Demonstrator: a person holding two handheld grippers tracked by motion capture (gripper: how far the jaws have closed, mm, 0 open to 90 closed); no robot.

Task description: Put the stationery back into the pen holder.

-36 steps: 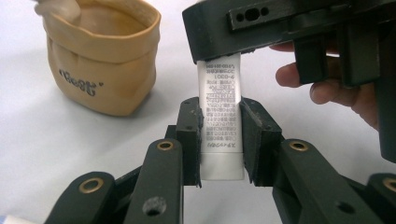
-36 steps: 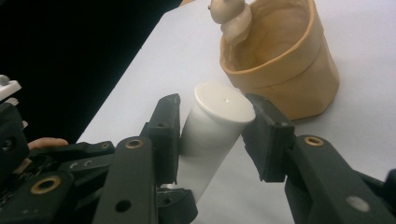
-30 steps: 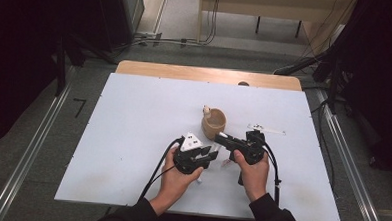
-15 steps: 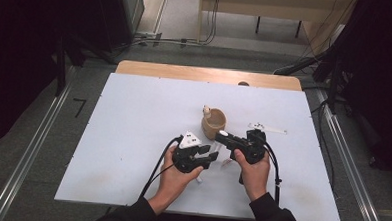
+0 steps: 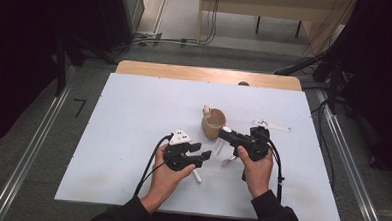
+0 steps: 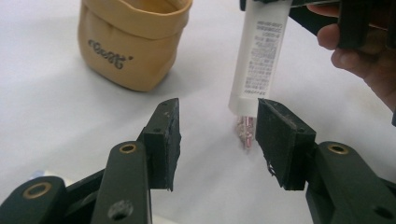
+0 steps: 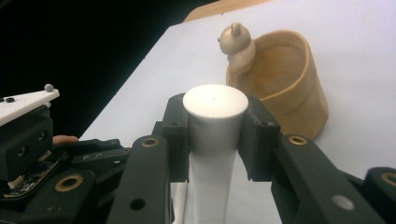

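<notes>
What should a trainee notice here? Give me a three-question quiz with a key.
1. True or false: the left gripper is clamped on the tan cup.
2. What does the right gripper hold? A) a white tube B) a spoon C) a sponge
3. What sits on the tan cup's rim?
Key: 1 false: its jaws stand open and have just been opening, with nothing gripped; the white tube's lower end hangs just beyond them. 2 A, held at its cap. 3 a small bear figure.
</notes>
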